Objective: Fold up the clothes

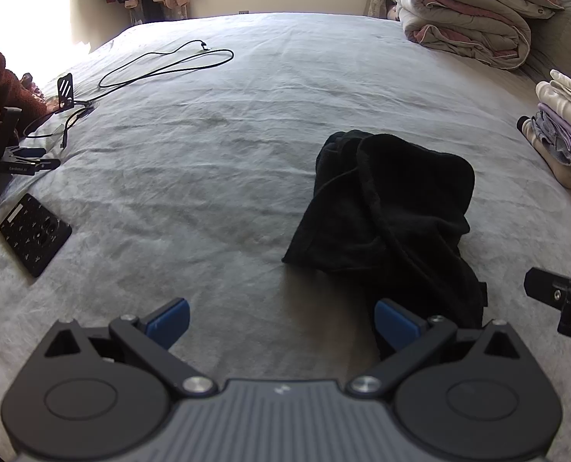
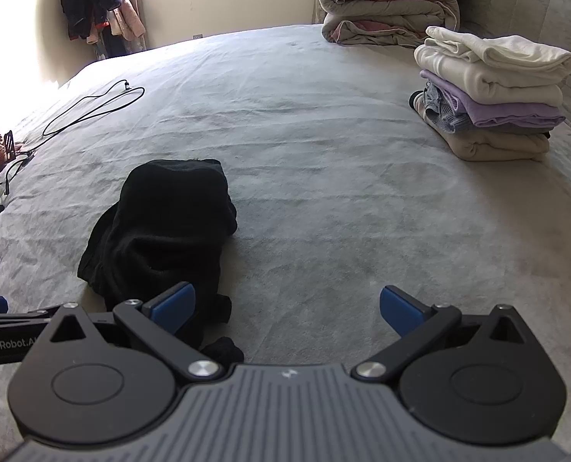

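A crumpled black garment (image 1: 393, 215) lies in a heap on the grey bed sheet (image 1: 227, 134). In the left wrist view my left gripper (image 1: 281, 321) is open and empty, just in front of the garment's near edge, its right finger next to the cloth. In the right wrist view the same garment (image 2: 162, 227) lies ahead to the left. My right gripper (image 2: 287, 310) is open and empty over bare sheet (image 2: 343, 192), its left finger close to the garment's near end. The right gripper's tip (image 1: 555, 296) shows at the left view's right edge.
A stack of folded clothes (image 2: 493, 96) sits at the right of the bed, rolled quilts (image 2: 389, 4) behind it. A black cable (image 1: 162, 65), a dark patterned card (image 1: 35, 235) and a stand (image 1: 65, 92) lie at the left edge.
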